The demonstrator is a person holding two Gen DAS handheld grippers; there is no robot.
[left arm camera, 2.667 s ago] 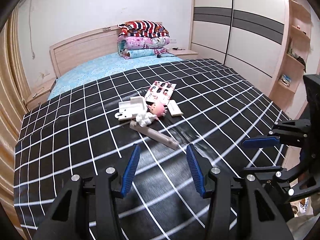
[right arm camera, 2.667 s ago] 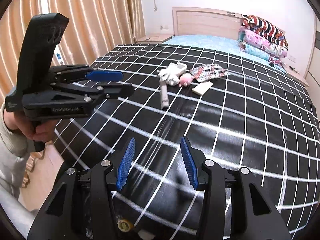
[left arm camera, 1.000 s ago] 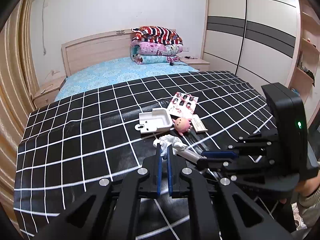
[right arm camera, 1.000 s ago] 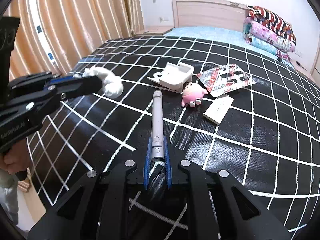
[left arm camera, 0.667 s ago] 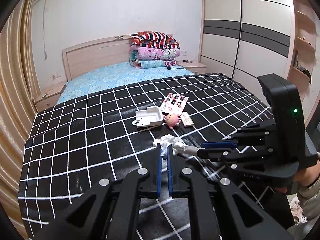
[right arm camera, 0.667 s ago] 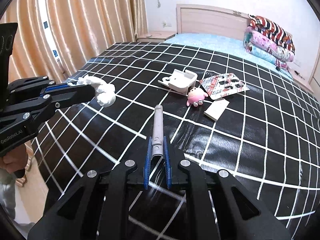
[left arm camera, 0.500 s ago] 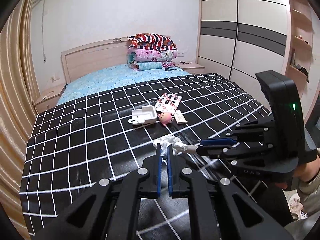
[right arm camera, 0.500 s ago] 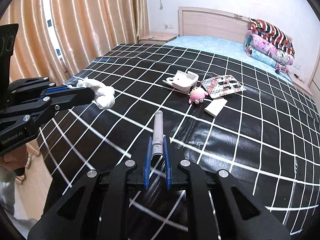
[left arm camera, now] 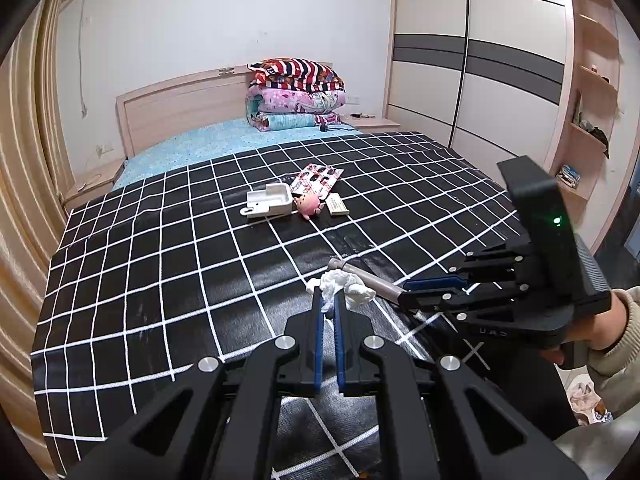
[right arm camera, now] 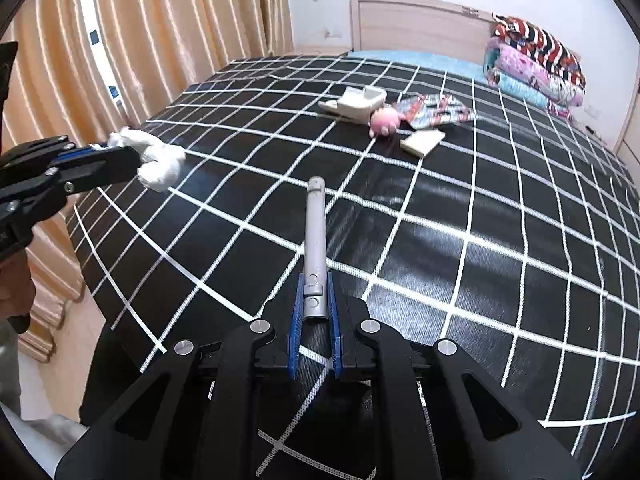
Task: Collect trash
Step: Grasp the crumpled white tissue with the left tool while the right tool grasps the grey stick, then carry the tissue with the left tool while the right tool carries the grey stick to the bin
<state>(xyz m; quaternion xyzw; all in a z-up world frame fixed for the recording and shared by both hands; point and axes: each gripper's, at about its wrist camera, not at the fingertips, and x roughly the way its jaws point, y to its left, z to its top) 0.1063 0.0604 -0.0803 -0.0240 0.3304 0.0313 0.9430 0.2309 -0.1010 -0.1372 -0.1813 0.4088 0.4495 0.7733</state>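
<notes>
A crumpled white tissue [left arm camera: 340, 286] is pinched in my left gripper [left arm camera: 328, 300], which is shut on it above the near end of the bed. From the right wrist view the same tissue [right arm camera: 158, 158] hangs at the left gripper's tip. My right gripper [right arm camera: 315, 298] is shut on a grey tube [right arm camera: 314, 240] that sticks out forward over the black checked cover [right arm camera: 480, 240]. The tube [left arm camera: 370, 278] also shows in the left wrist view, held by the right gripper [left arm camera: 412, 290] at the right.
Further up the bed lie a white plastic tray [left arm camera: 268, 204], a pink toy [left arm camera: 308, 208], a small beige box [left arm camera: 338, 206] and a printed packet [left arm camera: 316, 178]. Folded quilts [left arm camera: 296, 96] are stacked by the headboard. Curtains [right arm camera: 120, 40] hang left, a wardrobe [left arm camera: 480, 80] stands right.
Both grippers have drawn back from the pile toward the foot of the bed, carrying the tissue and the tube; the items left on the bed look smaller and farther.
</notes>
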